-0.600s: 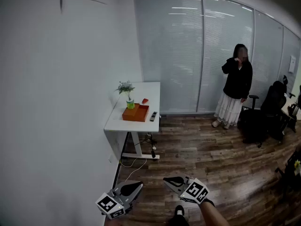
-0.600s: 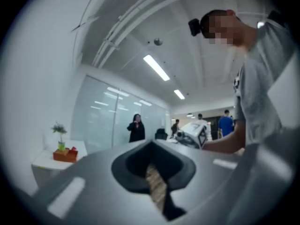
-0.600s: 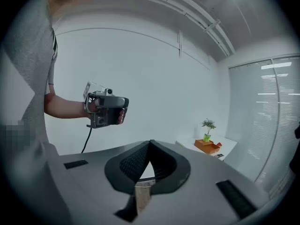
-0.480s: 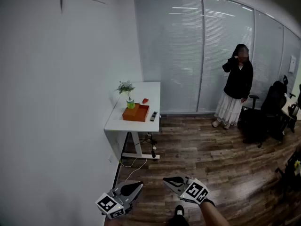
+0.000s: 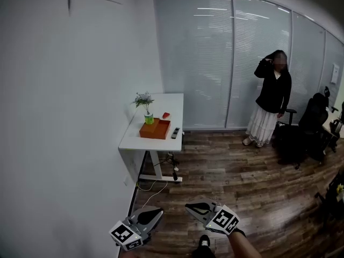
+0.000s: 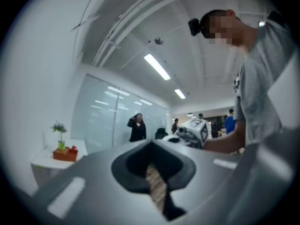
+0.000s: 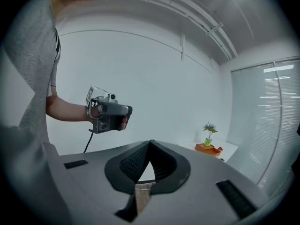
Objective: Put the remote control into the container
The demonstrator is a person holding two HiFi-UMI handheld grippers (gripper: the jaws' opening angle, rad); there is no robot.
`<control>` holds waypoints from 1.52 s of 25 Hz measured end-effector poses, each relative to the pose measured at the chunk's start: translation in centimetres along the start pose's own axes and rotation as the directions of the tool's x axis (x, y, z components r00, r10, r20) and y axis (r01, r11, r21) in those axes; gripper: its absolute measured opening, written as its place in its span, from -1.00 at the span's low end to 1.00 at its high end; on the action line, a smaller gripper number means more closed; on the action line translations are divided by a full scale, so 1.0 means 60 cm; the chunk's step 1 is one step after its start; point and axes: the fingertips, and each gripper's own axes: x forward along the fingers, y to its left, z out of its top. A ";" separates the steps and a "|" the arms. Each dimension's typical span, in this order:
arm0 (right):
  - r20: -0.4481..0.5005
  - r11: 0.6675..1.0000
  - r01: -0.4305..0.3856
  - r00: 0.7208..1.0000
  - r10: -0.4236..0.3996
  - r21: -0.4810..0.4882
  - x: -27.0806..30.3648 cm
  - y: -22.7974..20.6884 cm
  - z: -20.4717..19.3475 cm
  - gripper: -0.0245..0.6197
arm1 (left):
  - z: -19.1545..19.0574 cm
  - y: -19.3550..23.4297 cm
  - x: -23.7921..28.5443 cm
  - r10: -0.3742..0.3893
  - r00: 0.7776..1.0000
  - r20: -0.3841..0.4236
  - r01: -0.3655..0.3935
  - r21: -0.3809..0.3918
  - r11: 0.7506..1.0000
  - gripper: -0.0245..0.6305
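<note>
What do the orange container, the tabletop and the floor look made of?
Container: matte orange, flat walls; cardboard or plastic, too far to tell. Tabletop: smooth plain white, probably laminate. Floor: dark brown planks with visible grain and slight sheen; wood or wood-look vinyl.

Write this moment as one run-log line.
phase: not started | left tongs: shut, empty | right tongs: shut, empty | remote control: on table beside container
</note>
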 end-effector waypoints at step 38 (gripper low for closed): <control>0.025 0.994 -0.088 0.996 0.086 0.068 0.059 -0.355 -0.103 -0.87 | -0.055 0.226 0.306 0.078 0.992 -0.098 -0.082 -0.043 0.996 -0.94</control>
